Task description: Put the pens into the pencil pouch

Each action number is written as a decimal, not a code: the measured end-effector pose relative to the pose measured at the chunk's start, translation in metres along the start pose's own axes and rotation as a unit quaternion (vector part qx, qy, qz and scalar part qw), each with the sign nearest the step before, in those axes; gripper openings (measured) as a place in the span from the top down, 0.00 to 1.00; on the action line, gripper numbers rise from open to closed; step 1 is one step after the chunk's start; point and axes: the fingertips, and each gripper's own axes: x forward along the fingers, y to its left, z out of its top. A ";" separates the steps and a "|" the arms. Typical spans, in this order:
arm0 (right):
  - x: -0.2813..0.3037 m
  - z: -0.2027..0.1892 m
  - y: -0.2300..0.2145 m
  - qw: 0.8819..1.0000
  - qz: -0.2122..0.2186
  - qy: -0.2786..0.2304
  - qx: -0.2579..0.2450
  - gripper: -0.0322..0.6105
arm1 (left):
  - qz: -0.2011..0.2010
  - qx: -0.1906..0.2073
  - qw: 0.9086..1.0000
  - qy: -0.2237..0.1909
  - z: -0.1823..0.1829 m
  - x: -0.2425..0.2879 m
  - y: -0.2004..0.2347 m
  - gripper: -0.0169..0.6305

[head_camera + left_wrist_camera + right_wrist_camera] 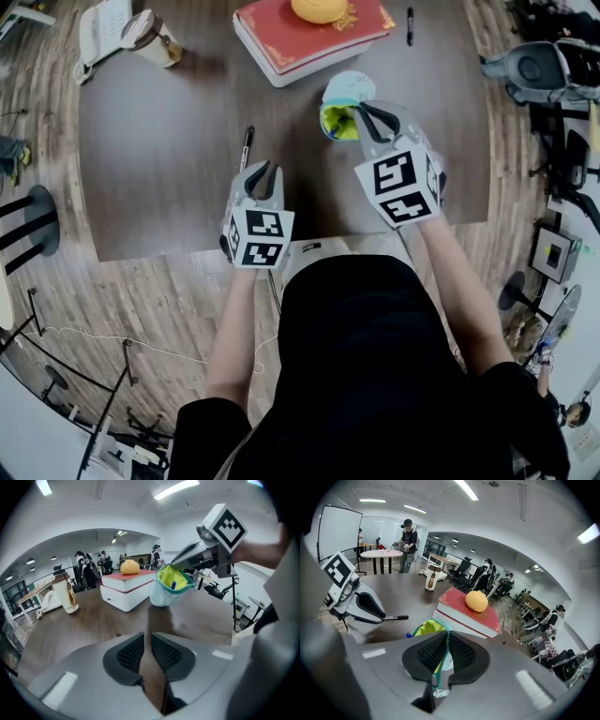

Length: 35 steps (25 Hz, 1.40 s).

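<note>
Just beyond the left tongs (264,169), slightly parted and empty, a pen (247,145) lies on the counter (159,169), pointing away from the person. The right tongs (363,111) pinch the pouch (345,92) rim, off to the right.

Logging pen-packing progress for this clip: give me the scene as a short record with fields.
Left tongs: open, empty, just short of the black pen on the table
Right tongs: shut on the pencil pouch rim, holding it open
Inside pouch: a blue item, partly showing
Second pen: on the table beside the red book
Progress: black pen not yet picked up
</note>
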 end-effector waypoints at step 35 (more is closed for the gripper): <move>0.002 0.001 0.001 1.000 0.002 0.003 -0.006 0.91 | 0.063 -0.056 0.993 0.086 -0.094 0.011 0.054 0.90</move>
